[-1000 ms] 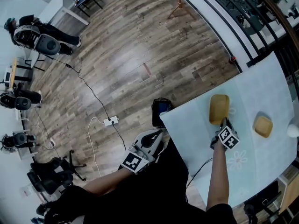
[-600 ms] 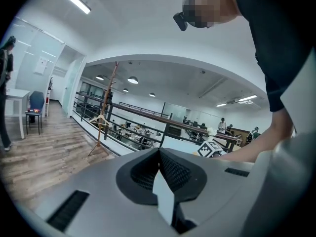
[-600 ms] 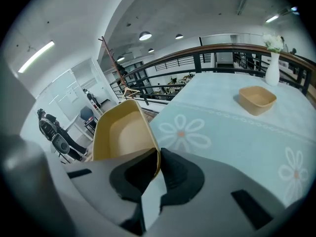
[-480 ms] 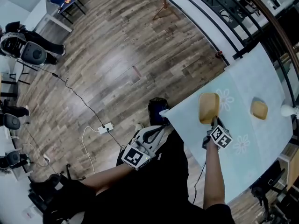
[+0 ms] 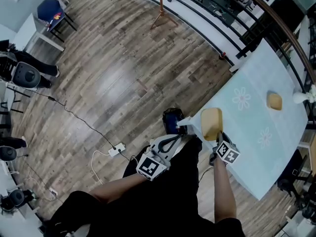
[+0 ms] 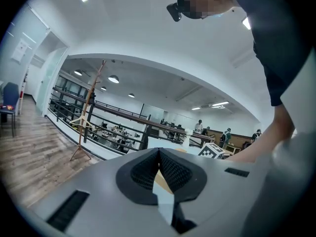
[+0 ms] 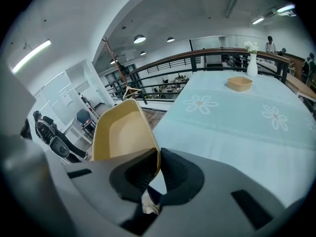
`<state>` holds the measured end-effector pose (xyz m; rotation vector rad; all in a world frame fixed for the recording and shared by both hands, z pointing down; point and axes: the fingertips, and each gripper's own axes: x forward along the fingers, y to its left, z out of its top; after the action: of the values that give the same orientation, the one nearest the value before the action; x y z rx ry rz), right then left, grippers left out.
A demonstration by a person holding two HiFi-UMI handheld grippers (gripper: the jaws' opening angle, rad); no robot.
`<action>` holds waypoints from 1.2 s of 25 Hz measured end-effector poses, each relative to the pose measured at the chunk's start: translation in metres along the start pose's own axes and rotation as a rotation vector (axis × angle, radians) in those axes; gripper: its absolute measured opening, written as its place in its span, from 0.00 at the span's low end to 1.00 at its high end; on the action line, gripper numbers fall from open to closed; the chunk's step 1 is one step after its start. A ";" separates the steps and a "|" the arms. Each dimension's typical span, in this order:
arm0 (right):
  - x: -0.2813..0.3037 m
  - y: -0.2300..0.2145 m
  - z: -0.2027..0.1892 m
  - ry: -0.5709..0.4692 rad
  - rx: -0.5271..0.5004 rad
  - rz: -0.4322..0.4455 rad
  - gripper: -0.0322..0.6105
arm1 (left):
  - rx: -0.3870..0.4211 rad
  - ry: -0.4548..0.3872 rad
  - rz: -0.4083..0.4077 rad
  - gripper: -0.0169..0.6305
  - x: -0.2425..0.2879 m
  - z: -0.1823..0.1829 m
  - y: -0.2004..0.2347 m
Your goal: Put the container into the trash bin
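Right gripper (image 7: pixel 157 158) is clamped on the tan container (image 7: pixel 121 132) rim, tilted at the table (image 5: pixel 256 132) edge, frame centre | left gripper (image 6: pixel 159 154) is closed fully, nothing held

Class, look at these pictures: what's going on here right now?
A person holds two hand-held grippers. The right hand-held gripper is shut on the rim of a tan container, held tilted at the edge of the table. The dark trash bin stands on the floor just beyond that edge. The left hand-held gripper is shut and empty, close to the person's body.
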<state>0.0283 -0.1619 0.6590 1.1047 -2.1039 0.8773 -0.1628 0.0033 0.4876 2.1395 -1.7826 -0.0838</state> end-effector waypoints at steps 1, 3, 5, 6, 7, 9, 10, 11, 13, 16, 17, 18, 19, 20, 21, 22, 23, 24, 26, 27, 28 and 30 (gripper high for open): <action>-0.003 0.010 -0.007 0.006 -0.001 0.003 0.12 | 0.005 0.005 -0.004 0.05 -0.007 0.002 0.005; -0.010 0.030 -0.020 0.020 -0.004 0.010 0.12 | 0.021 0.022 -0.003 0.05 -0.021 0.005 0.015; -0.017 0.052 -0.031 0.035 -0.015 0.022 0.12 | 0.026 0.026 0.007 0.05 -0.033 0.007 0.024; -0.019 0.062 -0.036 0.041 -0.024 0.030 0.12 | 0.023 0.024 0.014 0.05 -0.038 0.008 0.027; -0.019 0.072 -0.040 0.048 -0.032 0.039 0.12 | 0.021 0.022 0.021 0.05 -0.041 0.008 0.031; -0.020 0.087 -0.048 0.061 -0.044 0.059 0.12 | 0.019 0.019 0.034 0.05 -0.043 0.008 0.035; -0.021 0.093 -0.052 0.069 -0.051 0.071 0.12 | 0.018 0.015 0.039 0.05 -0.043 0.009 0.035; -0.022 0.097 -0.056 0.077 -0.060 0.083 0.12 | 0.017 0.008 0.045 0.05 -0.042 0.009 0.036; -0.024 0.103 -0.063 0.096 -0.079 0.104 0.12 | 0.007 -0.003 0.061 0.05 -0.042 0.011 0.037; -0.025 0.105 -0.074 0.117 -0.099 0.126 0.12 | -0.016 -0.008 0.095 0.05 -0.044 0.011 0.035; -0.025 0.105 -0.077 0.122 -0.105 0.131 0.12 | -0.012 -0.009 0.106 0.05 -0.044 0.011 0.033; -0.023 0.106 -0.080 0.128 -0.110 0.135 0.12 | -0.004 -0.009 0.116 0.05 -0.043 0.010 0.033; -0.019 0.108 -0.084 0.133 -0.109 0.142 0.12 | 0.003 -0.005 0.129 0.05 -0.041 0.008 0.035; -0.015 0.111 -0.090 0.142 -0.101 0.151 0.12 | 0.006 0.003 0.146 0.05 -0.042 0.003 0.038; -0.012 0.115 -0.099 0.154 -0.085 0.162 0.12 | 0.003 0.015 0.165 0.05 -0.045 -0.003 0.040; -0.008 0.119 -0.110 0.169 -0.067 0.173 0.12 | 0.000 0.026 0.183 0.05 -0.049 -0.010 0.043; -0.003 0.120 -0.120 0.184 -0.053 0.180 0.12 | -0.004 0.032 0.200 0.05 -0.051 -0.017 0.045; 0.002 0.118 -0.125 0.197 -0.050 0.178 0.12 | -0.009 0.034 0.214 0.05 -0.050 -0.022 0.048; 0.012 0.116 -0.128 0.217 -0.063 0.154 0.12 | -0.030 0.034 0.233 0.05 -0.045 -0.028 0.057; 0.017 0.116 -0.131 0.227 -0.065 0.140 0.12 | -0.039 0.037 0.234 0.05 -0.044 -0.029 0.062; 0.021 0.118 -0.137 0.238 -0.060 0.128 0.12 | -0.041 0.044 0.229 0.05 -0.044 -0.032 0.066; 0.030 0.123 -0.148 0.253 -0.042 0.103 0.12 | -0.038 0.061 0.204 0.05 -0.045 -0.038 0.075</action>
<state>-0.0617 -0.0076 0.7364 0.8232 -1.9719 0.9626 -0.2326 0.0447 0.5380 1.9017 -1.9354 -0.0012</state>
